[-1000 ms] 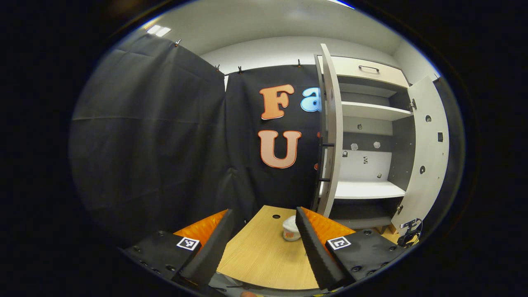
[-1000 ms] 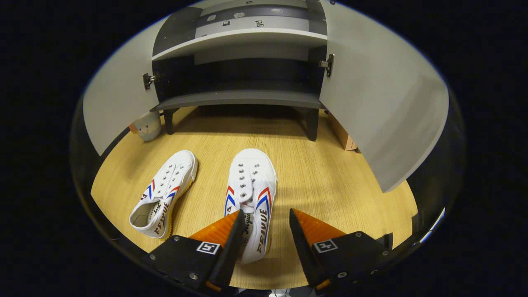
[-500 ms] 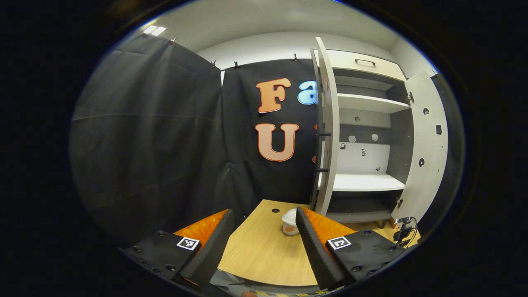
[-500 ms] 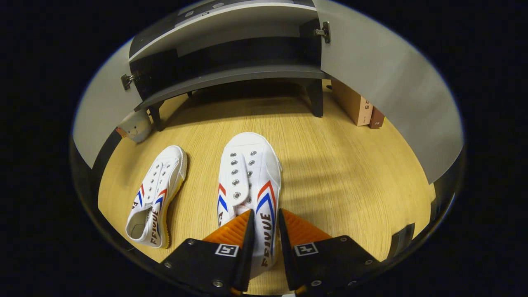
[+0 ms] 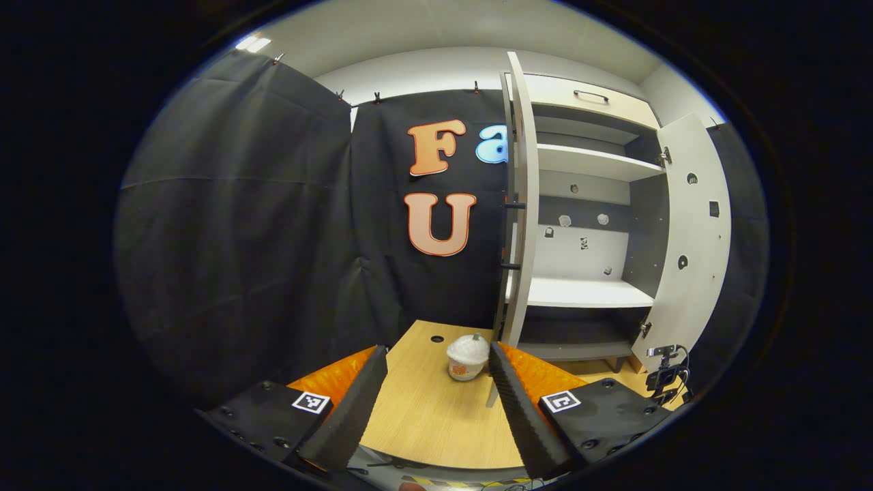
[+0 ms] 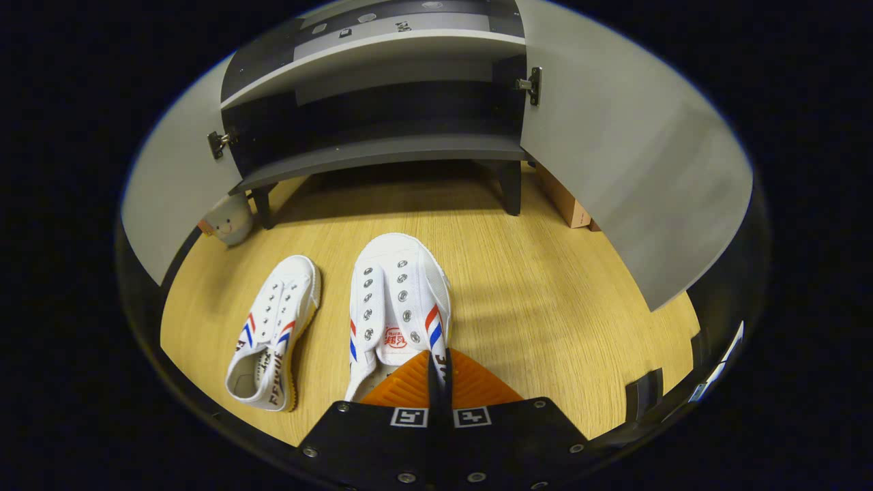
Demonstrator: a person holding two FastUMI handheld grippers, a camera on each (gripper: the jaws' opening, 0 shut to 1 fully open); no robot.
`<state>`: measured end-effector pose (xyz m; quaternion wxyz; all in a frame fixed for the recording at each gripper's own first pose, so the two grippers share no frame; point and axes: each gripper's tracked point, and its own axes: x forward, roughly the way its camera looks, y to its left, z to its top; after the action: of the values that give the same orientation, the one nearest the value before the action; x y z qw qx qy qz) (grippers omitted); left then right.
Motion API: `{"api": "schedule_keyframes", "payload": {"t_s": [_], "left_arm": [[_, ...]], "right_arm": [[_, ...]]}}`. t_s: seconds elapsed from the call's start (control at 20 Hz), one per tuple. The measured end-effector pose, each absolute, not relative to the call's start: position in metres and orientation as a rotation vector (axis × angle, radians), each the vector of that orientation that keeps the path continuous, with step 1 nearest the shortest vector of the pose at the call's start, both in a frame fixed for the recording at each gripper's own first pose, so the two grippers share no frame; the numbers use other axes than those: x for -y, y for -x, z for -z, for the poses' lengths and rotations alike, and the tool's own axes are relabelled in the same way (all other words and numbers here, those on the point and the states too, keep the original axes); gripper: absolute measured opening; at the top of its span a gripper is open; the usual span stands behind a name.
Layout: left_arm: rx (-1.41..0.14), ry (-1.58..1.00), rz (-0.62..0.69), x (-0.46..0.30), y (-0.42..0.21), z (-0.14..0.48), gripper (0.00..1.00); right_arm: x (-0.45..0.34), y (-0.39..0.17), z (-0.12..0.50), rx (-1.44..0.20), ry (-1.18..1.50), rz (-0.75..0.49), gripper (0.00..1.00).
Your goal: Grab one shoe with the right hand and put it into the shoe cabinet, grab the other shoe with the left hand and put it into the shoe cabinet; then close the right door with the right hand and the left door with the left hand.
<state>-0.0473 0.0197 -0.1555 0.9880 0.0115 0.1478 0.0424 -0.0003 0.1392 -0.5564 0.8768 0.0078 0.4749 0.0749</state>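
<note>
The shoe cabinet (image 6: 382,146) stands on the wooden floor (image 6: 545,300) with both doors swung wide; in the left gripper view the left door (image 5: 522,204) is seen edge-on and the right door (image 5: 689,239) stands open beyond the pale shelves. Two white canvas shoes with red and blue chevrons lie in front of it, toes toward the cabinet. Lettering runs along the side of the left shoe (image 6: 273,331), too distorted to read reliably; a red logo shows on the insole of the right shoe (image 6: 399,300).

Compared with half a second ago, the right gripper (image 6: 440,372) has closed — its fingers now pinch the outer side wall of the right shoe at the heel end, and the shoe is tipped so its opening faces the camera. The left shoe lies just beside it, untouched.

The left gripper (image 5: 436,382) hangs with fingers spread apart and empty, near a small white cup (image 5: 467,358) beside the left door's foot — it has drifted slightly since earlier.
</note>
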Motion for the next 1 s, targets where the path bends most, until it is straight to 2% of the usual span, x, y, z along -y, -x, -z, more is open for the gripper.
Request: {"api": "schedule_keyframes", "payload": {"t_s": [0.35,1.0], "left_arm": [[-0.318,-0.001,0.001,0.005,0.044,0.183,0.97],[-0.178,-0.027,0.091,0.017,0.026,0.152,0.96]], "right_arm": [[-0.175,-0.004,0.460,-0.981,-0.119,-0.161,0.00],[-0.171,-0.056,0.222,-0.712,-0.158,-0.162,0.00]]}}
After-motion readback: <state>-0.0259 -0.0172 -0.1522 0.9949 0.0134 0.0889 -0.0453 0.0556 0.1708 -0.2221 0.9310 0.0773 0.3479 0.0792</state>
